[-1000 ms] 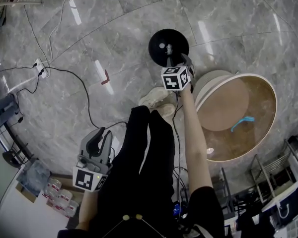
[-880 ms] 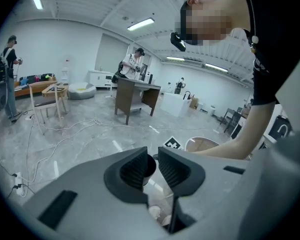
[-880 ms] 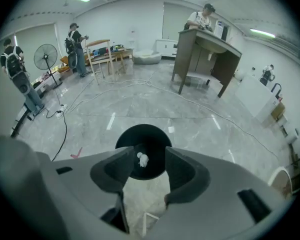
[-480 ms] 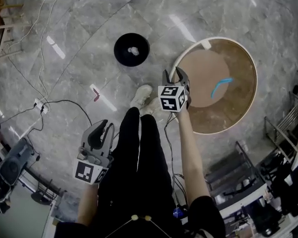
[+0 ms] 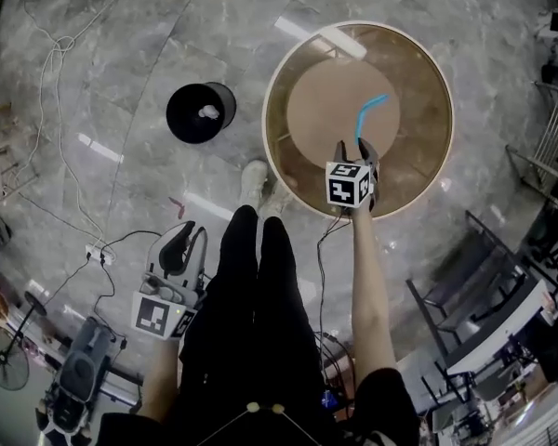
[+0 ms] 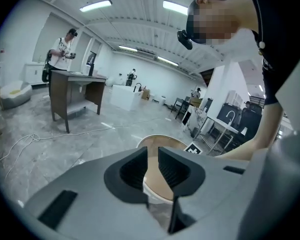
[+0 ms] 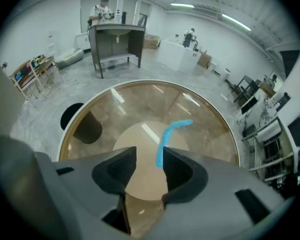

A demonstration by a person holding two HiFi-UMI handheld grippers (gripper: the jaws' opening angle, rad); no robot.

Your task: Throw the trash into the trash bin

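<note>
Right claw (image 5: 353,149) is spread, has just been closing with nothing in it, near the blue straw (image 5: 369,115) on the tabletop (image 5: 439,156). Closing early could flick it floorward, missing the bin (image 5: 201,112). Left claw (image 5: 181,249) is slightly apart, empty.

Blue straw (image 7: 172,133): lower end hidden behind right claw (image 7: 149,158). White scrap (image 5: 208,111) in trash bin (image 5: 186,124) too small to ID. Table (image 6: 165,143) mostly behind left claw (image 6: 152,156).
</note>
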